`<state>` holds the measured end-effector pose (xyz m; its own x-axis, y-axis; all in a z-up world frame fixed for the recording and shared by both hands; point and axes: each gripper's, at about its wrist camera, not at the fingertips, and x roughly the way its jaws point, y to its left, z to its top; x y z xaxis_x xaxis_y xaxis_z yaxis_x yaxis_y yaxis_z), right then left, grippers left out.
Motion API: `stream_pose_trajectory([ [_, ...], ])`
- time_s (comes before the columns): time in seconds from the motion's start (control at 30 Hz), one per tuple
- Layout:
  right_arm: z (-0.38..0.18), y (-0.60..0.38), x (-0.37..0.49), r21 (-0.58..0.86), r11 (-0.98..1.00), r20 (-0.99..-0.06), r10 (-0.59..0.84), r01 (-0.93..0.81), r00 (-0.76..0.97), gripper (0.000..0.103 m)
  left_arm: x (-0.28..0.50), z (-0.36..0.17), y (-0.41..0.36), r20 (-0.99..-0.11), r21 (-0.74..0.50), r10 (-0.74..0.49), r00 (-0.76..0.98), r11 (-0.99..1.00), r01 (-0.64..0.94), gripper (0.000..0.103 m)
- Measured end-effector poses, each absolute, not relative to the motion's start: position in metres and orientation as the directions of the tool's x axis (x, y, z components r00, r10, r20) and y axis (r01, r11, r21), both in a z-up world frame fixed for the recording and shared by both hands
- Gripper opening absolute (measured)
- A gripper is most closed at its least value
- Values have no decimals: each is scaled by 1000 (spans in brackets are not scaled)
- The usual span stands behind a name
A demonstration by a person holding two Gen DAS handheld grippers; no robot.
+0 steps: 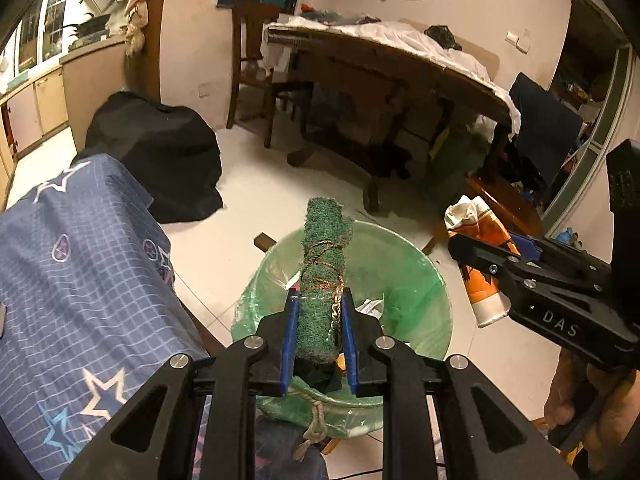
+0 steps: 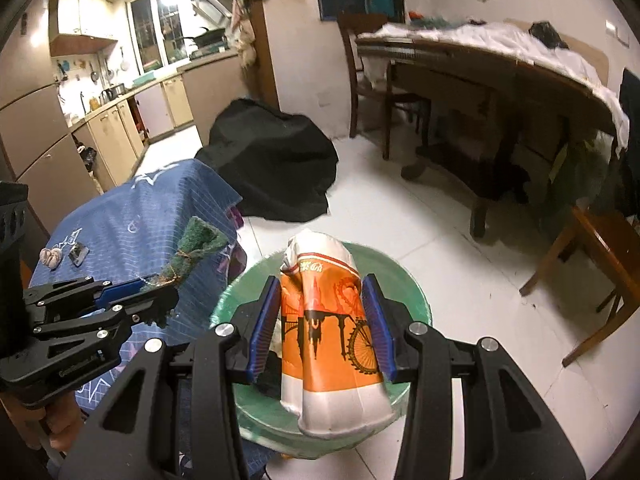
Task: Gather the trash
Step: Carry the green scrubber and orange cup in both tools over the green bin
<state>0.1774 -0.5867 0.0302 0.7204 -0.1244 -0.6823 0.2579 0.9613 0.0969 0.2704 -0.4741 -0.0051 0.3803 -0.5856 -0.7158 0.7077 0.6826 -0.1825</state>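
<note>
My left gripper (image 1: 319, 300) is shut on a rolled green scouring pad (image 1: 324, 276) tied with brown string, held above a bin lined with a green bag (image 1: 420, 280). The right wrist view also shows the left gripper (image 2: 154, 284) with the green scouring pad (image 2: 192, 248) sticking up from it. My right gripper (image 2: 322, 284) is shut on a crumpled orange and white paper cup (image 2: 328, 332) with a bicycle print, over the green-lined bin (image 2: 412, 300). In the left wrist view the right gripper (image 1: 468, 240) holds the paper cup (image 1: 480, 276) at the bin's right edge.
A surface under a blue star-print cloth (image 1: 80, 260) stands left of the bin, with small scraps (image 2: 52, 258) on it. A black-covered bulk (image 1: 160, 160) sits behind. A wooden table (image 1: 400, 68) with chairs (image 2: 592, 256) fills the right. White floor tiles (image 1: 260, 184) lie between.
</note>
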Motion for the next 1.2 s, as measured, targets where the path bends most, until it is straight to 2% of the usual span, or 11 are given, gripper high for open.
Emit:
stream_pose_trajectory([
  [0.43, 3, -611, 192, 103, 953, -749, -113, 284, 653, 41, 290, -34, -503, -768, -186, -548, 330, 684, 705, 21],
  [1.2, -2, -621, 194, 96, 952, -756, -119, 290, 644, 41, 293, -48, -517, -781, -162, -527, 334, 688, 708, 21],
])
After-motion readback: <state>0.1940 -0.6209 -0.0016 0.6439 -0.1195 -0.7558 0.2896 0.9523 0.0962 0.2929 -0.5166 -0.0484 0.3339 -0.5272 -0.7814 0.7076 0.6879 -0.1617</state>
